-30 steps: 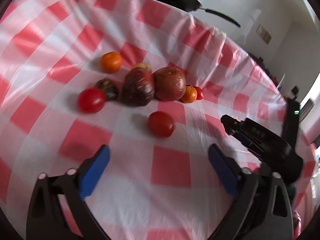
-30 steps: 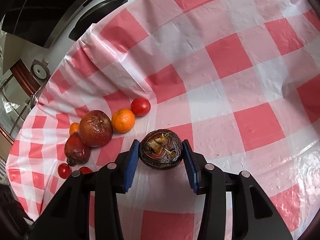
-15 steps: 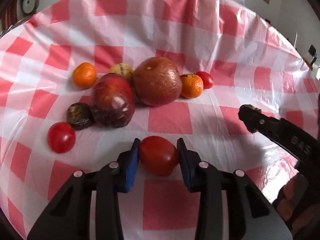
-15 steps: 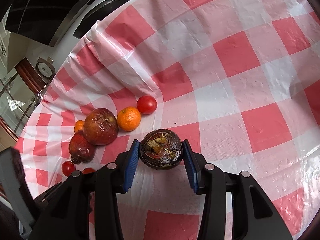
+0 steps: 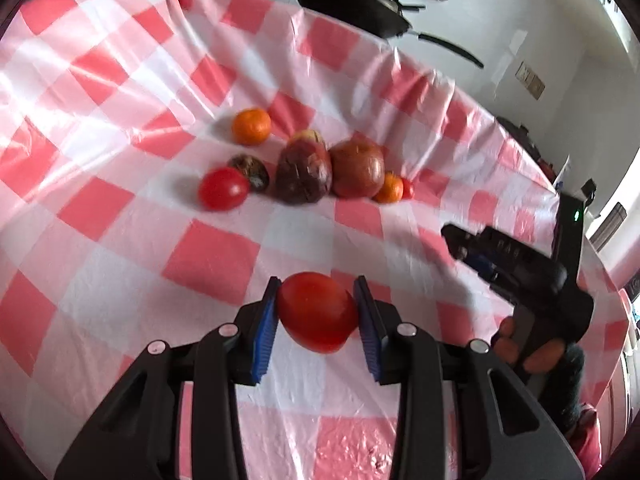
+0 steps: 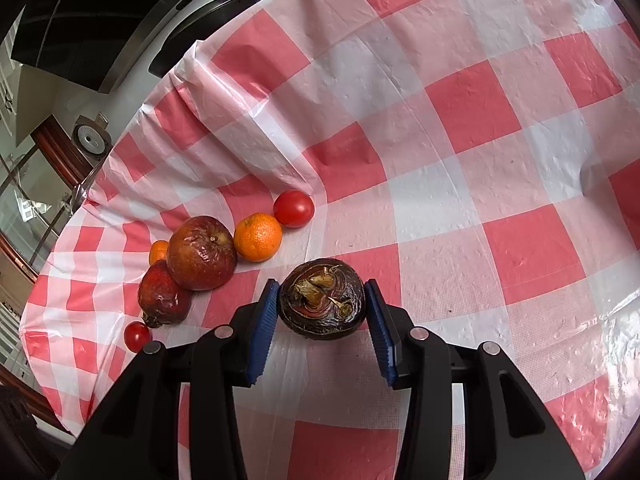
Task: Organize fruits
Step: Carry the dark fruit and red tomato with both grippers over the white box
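Observation:
My left gripper (image 5: 316, 312) is shut on a red tomato (image 5: 318, 312), held just above the checked cloth. My right gripper (image 6: 322, 304) is shut on a dark, wrinkled brown fruit (image 6: 323, 299). Farther back on the cloth lies a cluster: a second tomato (image 5: 223, 189), a dark shrivelled fruit (image 5: 250, 170), a dark red fruit (image 5: 305, 172), a brown apple (image 5: 357, 168), two oranges (image 5: 251, 126) (image 5: 389, 189) and a small tomato (image 5: 407, 188). From the right wrist view the apple (image 6: 201, 253), orange (image 6: 258, 237) and tomato (image 6: 293, 208) lie left of the held fruit.
The red-and-white checked plastic cloth (image 5: 208, 264) covers the table and is creased near its far edge. A black frying pan (image 5: 352, 8) sits beyond that edge. The right gripper's body and a hand (image 5: 532, 280) occupy the right side of the left wrist view.
My left gripper went forward to the lone tomato, shut on it, then drew back with it from the cluster. The right gripper stayed still, holding the dark fruit.

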Tool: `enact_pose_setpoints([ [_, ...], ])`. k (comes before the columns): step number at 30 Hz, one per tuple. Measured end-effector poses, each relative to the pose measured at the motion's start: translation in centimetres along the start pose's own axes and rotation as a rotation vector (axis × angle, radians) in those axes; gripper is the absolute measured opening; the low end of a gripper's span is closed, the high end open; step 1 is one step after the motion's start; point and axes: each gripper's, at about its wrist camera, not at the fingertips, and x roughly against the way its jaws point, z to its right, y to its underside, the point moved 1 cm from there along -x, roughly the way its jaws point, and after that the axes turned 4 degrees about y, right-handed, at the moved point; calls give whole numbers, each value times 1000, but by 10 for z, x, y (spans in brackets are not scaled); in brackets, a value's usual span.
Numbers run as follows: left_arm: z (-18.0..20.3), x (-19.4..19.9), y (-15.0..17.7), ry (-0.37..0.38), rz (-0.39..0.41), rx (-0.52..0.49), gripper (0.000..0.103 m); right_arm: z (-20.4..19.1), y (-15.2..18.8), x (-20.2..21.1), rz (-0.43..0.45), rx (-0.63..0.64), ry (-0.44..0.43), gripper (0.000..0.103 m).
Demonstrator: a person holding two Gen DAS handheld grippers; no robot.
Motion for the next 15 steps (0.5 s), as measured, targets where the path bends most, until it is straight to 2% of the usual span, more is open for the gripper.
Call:
enact_pose_setpoints([
  [8,-6,3,-3,24,-9,31,37,-1,0,-1,-6,3,-1,43],
  [15,-6,6,-4,-4,7,22,37,2,-1,0,1,-12,12,43],
])
